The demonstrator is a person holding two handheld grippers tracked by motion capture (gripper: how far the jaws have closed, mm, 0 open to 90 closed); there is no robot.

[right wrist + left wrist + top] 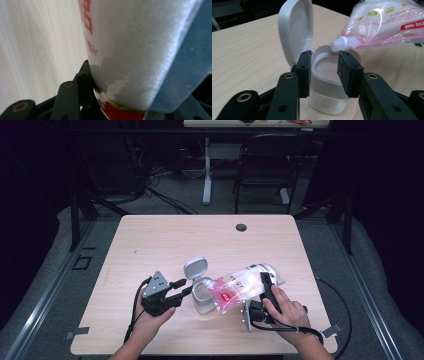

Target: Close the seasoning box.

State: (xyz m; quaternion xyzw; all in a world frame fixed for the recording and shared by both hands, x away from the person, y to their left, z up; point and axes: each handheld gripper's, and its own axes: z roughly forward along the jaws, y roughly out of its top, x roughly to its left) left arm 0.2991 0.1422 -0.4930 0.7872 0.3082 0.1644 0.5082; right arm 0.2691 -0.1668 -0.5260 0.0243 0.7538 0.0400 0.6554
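Note:
A white plastic container (202, 301) stands near the table's front with its flip lid (196, 268) raised. In the left gripper view the container (327, 87) holds pale granules, and its lid (295, 32) stands upright behind. My left gripper (184, 287) is open just left of it, the pads (303, 72) short of its walls. My right gripper (264, 287) is shut on a clear pouch (240, 287) with red print, held tilted. The pouch's white spout (338, 45) hangs over the container's mouth. In the right gripper view the pouch (140, 50) lies against one black finger (83, 82); the other finger is hidden.
The light wooden table (165, 240) has a cable hole (241, 227) near its far edge. Beyond it stand a black chair (265, 165) and a white desk leg (206, 170), with cables on the floor.

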